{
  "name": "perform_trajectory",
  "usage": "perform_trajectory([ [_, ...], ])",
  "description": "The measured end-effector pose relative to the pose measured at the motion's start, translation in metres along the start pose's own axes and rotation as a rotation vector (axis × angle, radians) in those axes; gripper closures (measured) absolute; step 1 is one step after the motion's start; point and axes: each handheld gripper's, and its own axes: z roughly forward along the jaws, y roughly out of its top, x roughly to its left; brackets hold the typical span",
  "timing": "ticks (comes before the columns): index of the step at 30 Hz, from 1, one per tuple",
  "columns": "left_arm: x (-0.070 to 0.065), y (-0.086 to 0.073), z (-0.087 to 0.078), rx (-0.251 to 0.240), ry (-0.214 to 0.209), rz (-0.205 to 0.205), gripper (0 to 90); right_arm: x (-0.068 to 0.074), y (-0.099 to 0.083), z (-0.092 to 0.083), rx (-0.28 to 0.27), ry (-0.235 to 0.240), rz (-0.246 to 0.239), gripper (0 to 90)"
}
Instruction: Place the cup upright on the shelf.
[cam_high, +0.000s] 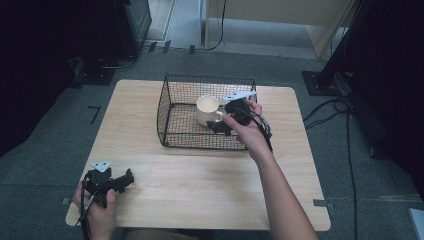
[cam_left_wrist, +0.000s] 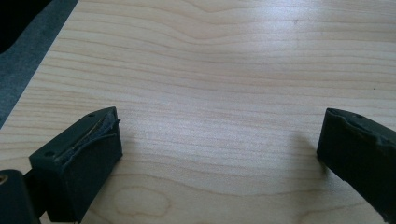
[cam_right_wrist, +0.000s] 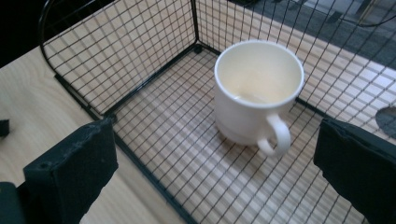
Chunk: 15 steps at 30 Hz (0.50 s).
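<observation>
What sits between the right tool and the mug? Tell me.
Nothing but the basket's bare wire floor. In the right gripper view the open right tool frames the upright mug, its handle toward the camera, untouched.

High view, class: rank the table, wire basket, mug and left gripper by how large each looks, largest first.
1. table
2. wire basket
3 and 4. left gripper and mug: they look too alike to rank, and the gripper sits nearer the camera.

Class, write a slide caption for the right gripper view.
Open right tongs above a white mug standing upright in a wire basket.
</observation>
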Motion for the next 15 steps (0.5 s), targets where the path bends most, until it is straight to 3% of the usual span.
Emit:
perform_trajectory([
  [6, 0.000, 0.000, 0.000, 0.000, 0.000, 0.000, 0.1, 0.004, -0.022, -0.018, -0.002, -0.009, -0.016, 0.0],
  [12, 0.000, 0.000, 0.000, -0.002, 0.000, -0.003, 0.1, 0.007, -0.047, -0.035, -0.017, -0.081, -0.027, 0.0],
  [15, 0.000, 0.000, 0.000, -0.002, 0.000, -0.002, 0.1, 0.006, -0.058, -0.044, -0.031, -0.080, -0.013, 0.0],
])
